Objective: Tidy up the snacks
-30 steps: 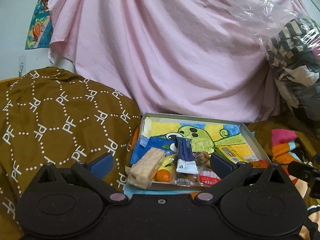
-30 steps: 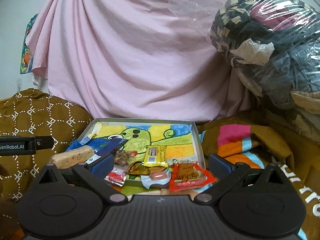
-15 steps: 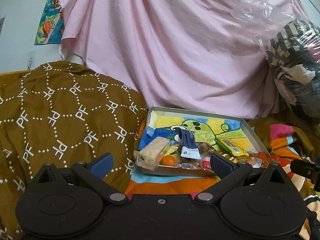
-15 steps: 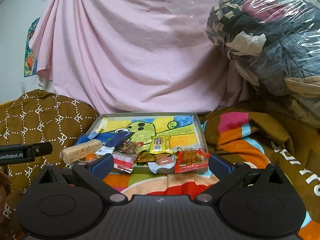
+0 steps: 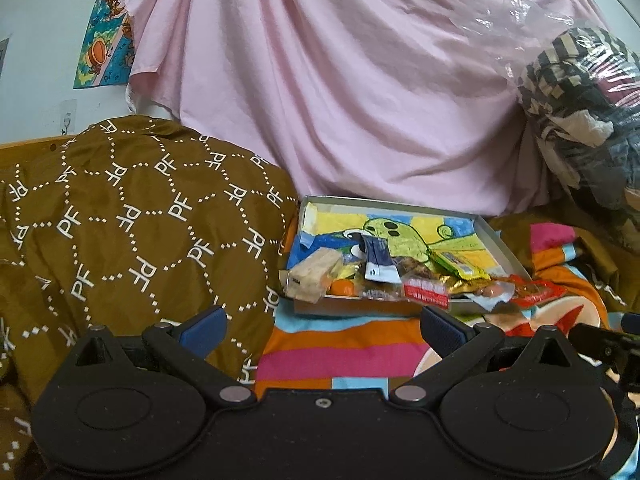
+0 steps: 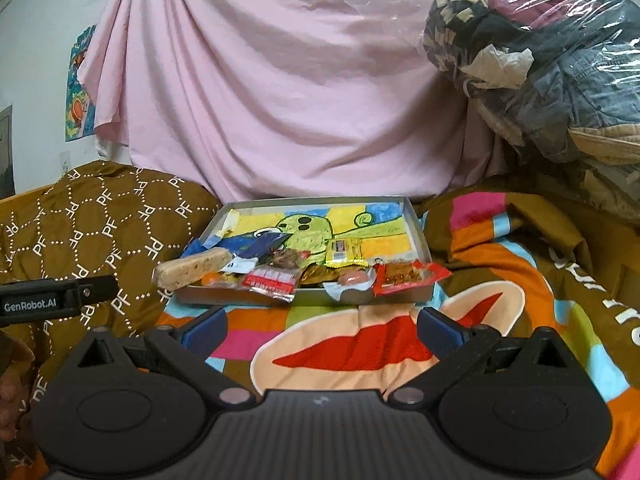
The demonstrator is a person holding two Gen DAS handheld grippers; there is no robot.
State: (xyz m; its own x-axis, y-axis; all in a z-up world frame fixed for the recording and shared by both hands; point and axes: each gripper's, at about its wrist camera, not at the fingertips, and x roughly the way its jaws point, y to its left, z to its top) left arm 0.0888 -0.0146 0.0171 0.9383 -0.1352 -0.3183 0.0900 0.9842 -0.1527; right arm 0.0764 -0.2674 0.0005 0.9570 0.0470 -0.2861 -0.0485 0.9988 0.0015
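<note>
A shallow grey box lid (image 6: 416, 228) with a cartoon drawing inside lies on the bed and holds several snacks along its near edge. Among them are a pale cereal bar (image 6: 194, 271), a dark blue sachet (image 6: 262, 247), a yellow packet (image 6: 345, 253), a red-and-white packet (image 6: 270, 281) and a red wrapper (image 6: 408, 276). The left wrist view shows the same box lid (image 5: 500, 242) and cereal bar (image 5: 314, 275). My left gripper (image 5: 322, 330) and right gripper (image 6: 322, 328) are both open, empty, and well short of the box.
A brown patterned quilt (image 5: 132, 220) bulges to the left of the box. A striped colourful blanket (image 6: 500, 280) lies under and right of it. A pink sheet (image 6: 280, 100) hangs behind. A plastic-wrapped bundle of clothes (image 6: 540, 60) is stacked at the right.
Both grippers have pulled back from the box, which now looks smaller and farther away, with more blanket showing in front. Both stay open and empty.
</note>
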